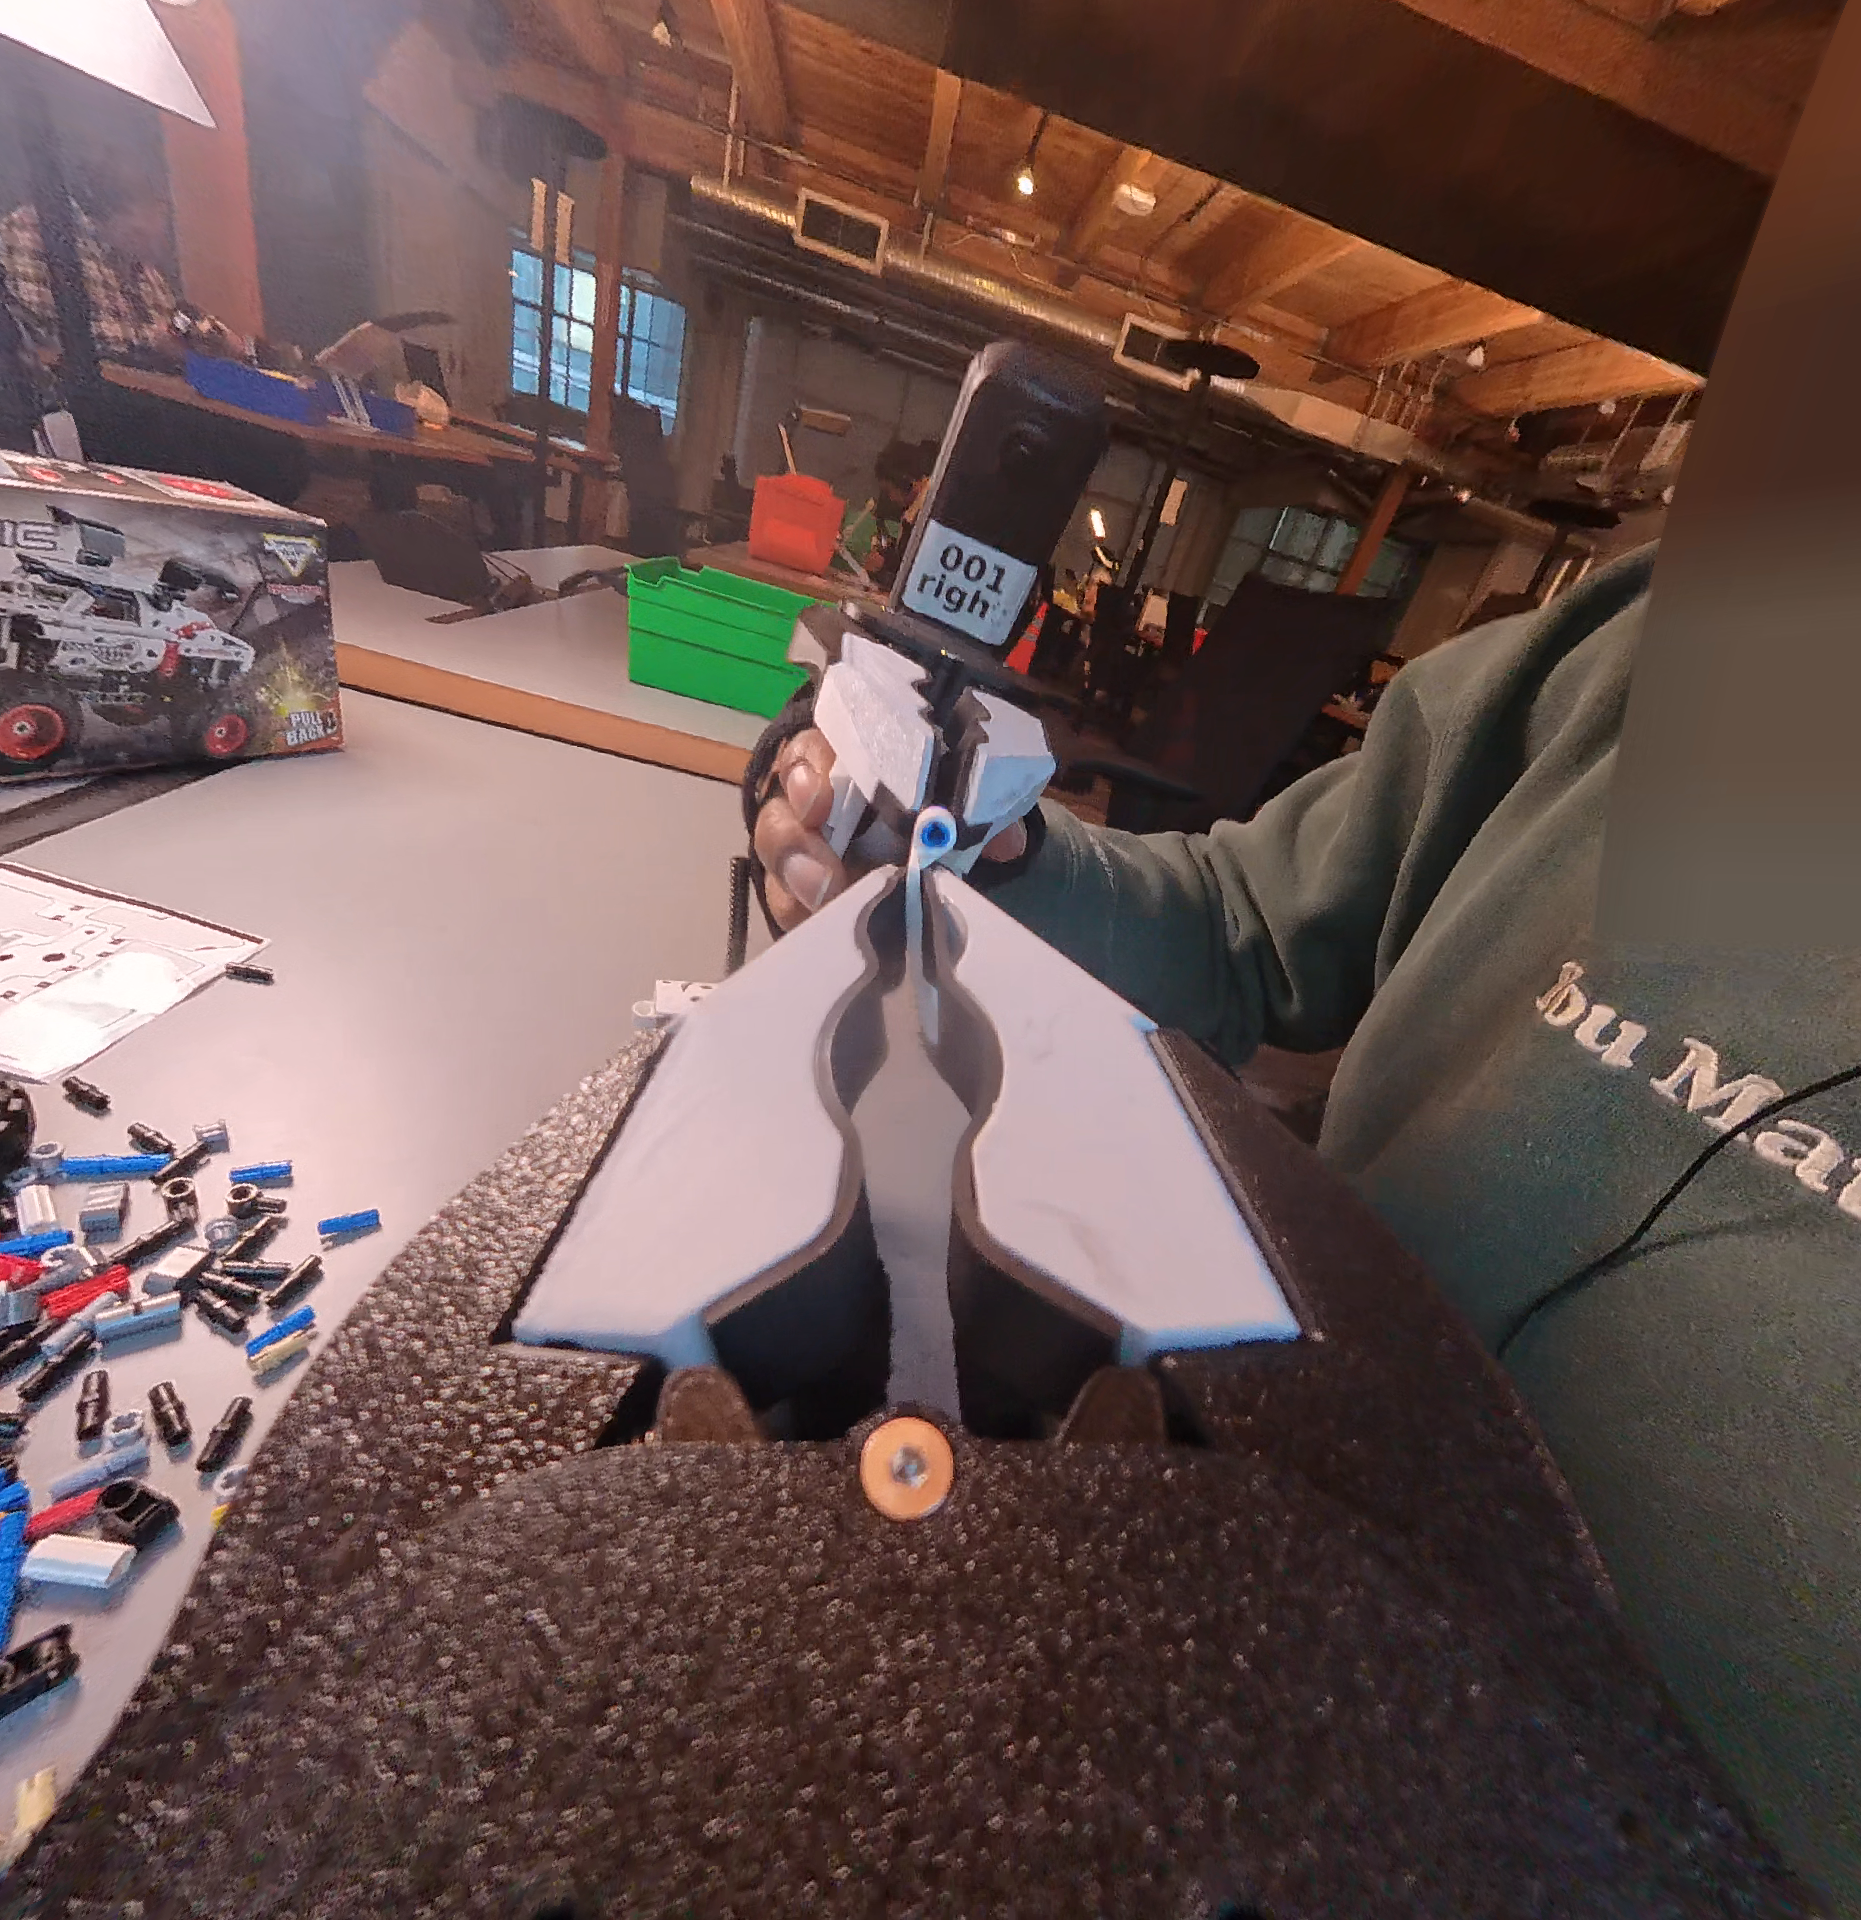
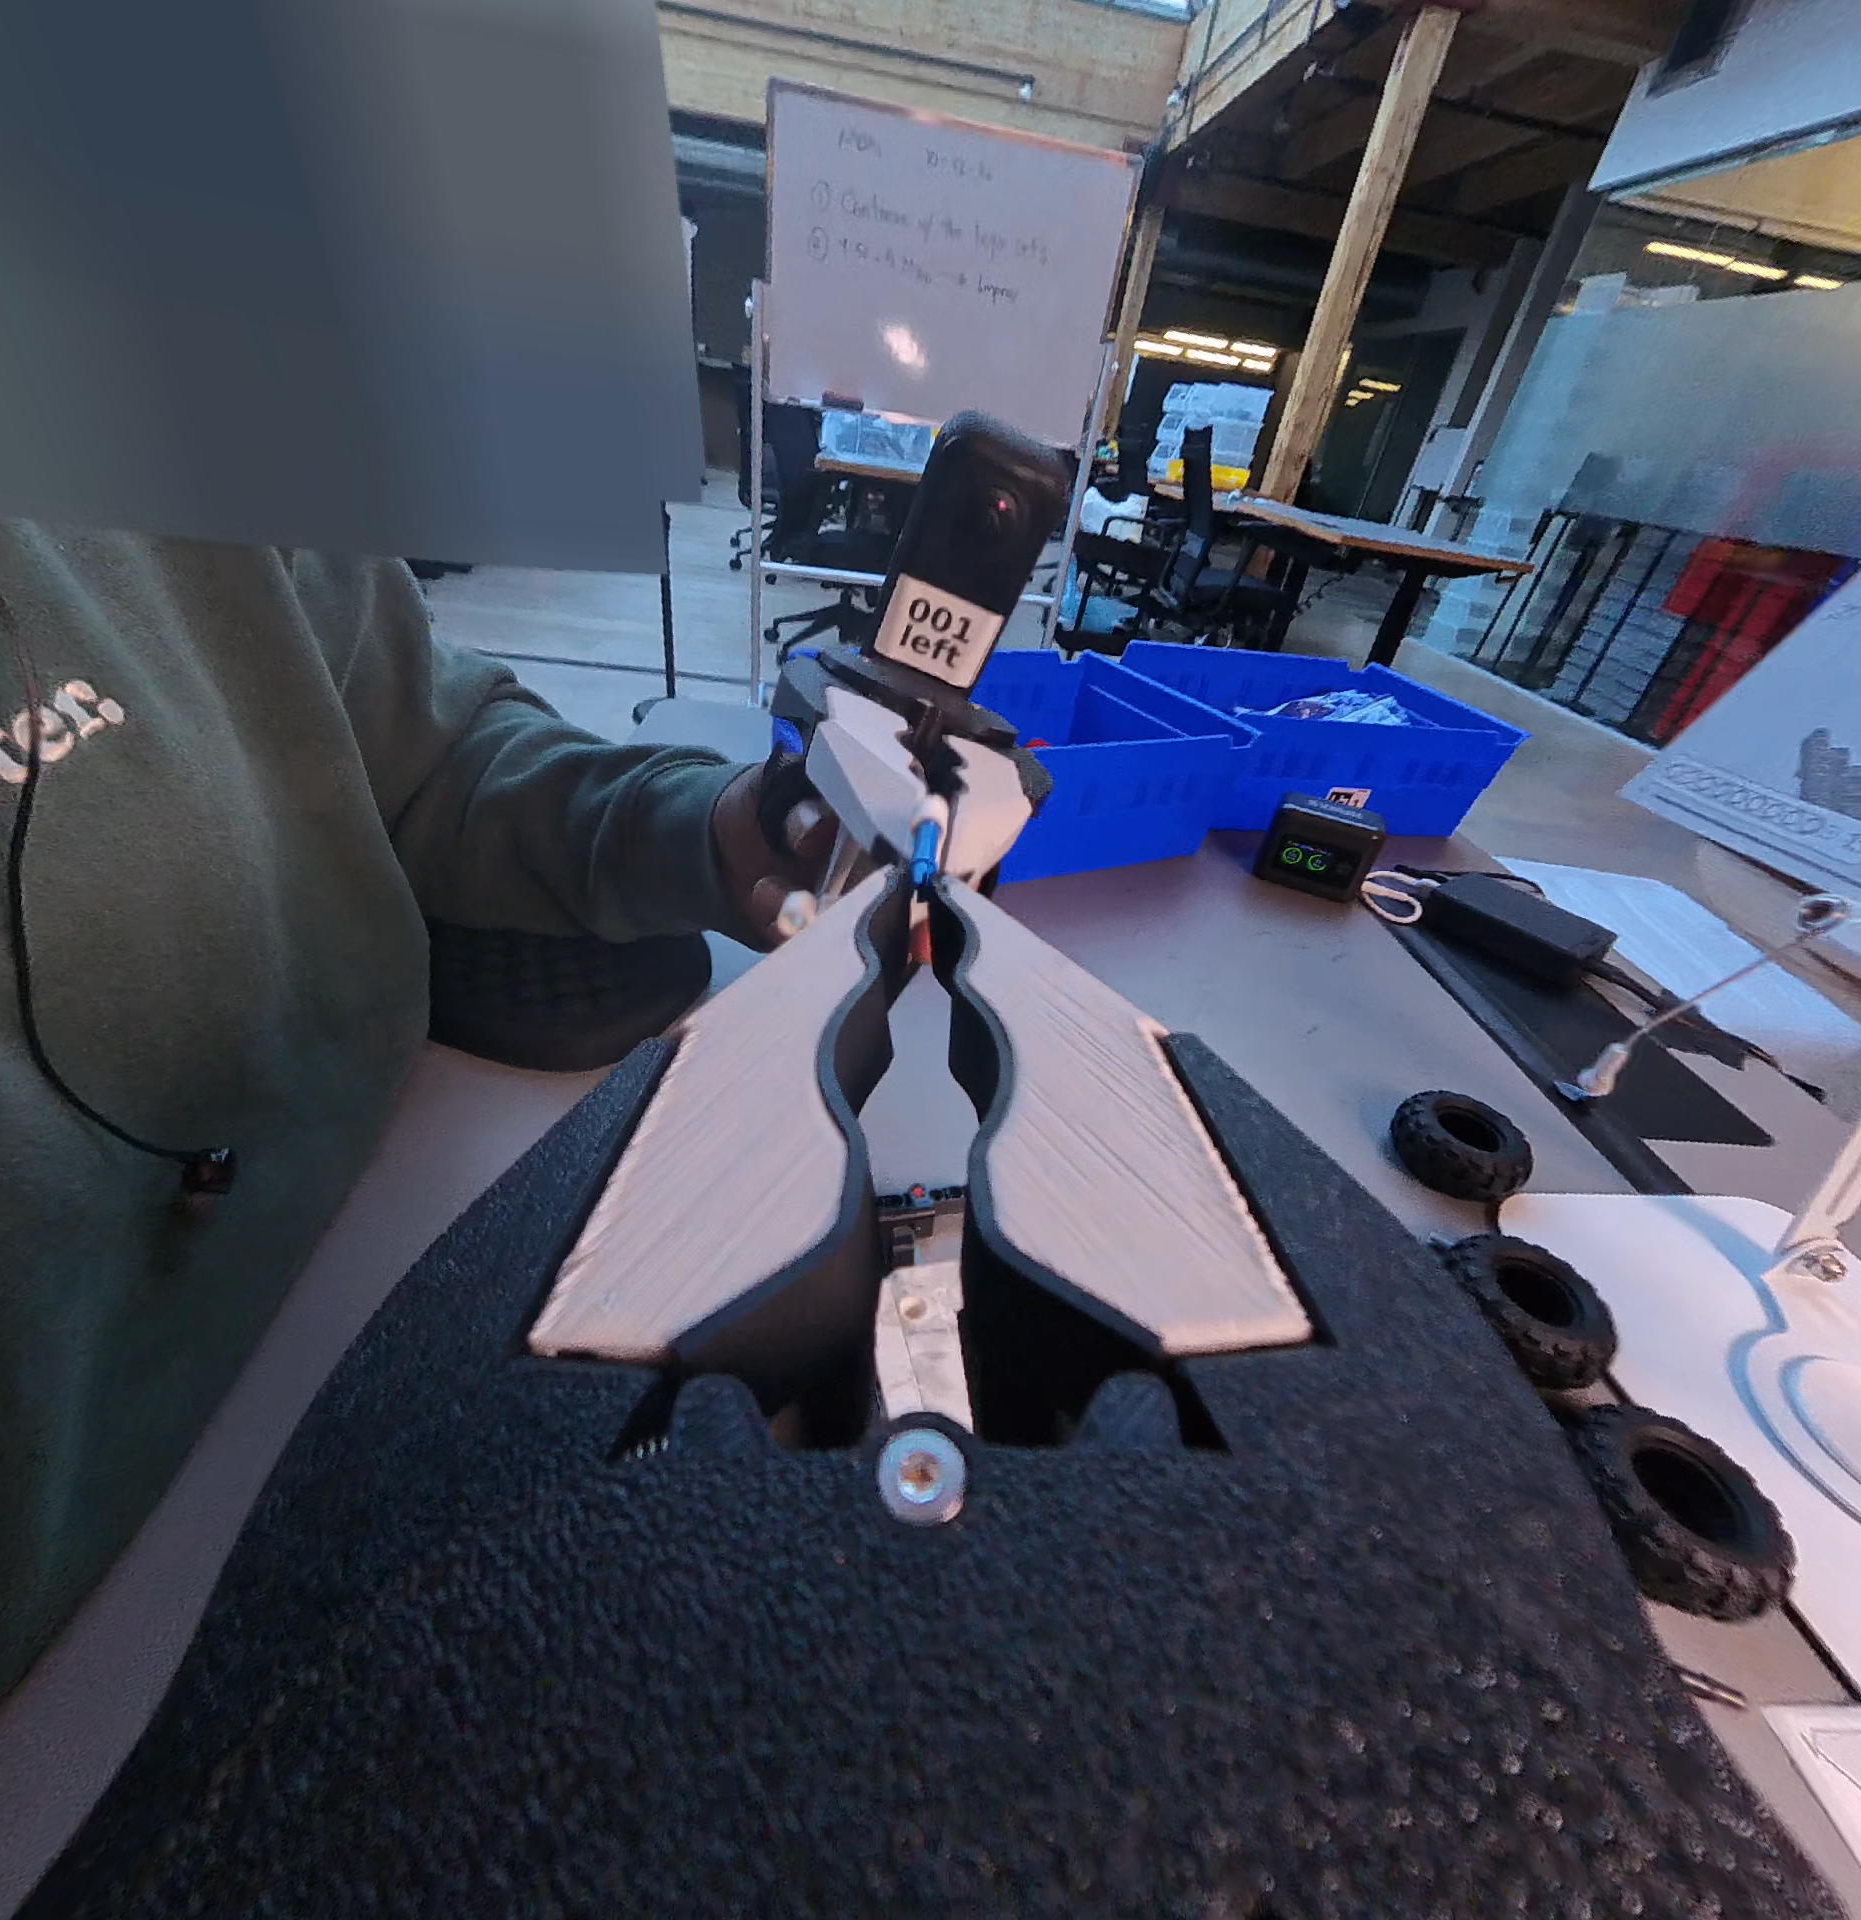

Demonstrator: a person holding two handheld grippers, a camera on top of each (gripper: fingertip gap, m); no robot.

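Thin white beam [image 1: 924,961] w/ blue pin [image 2: 923,844] at its tip — pinched btwn both hand-held grippers, mid-air.

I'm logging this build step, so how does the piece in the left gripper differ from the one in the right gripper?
The pale grey beam is long and flat; the blue pin is short and round. The beam sits in the left gripper's jaws, the pin in the right gripper's. Both are pinched at the jaw tips and meet there.
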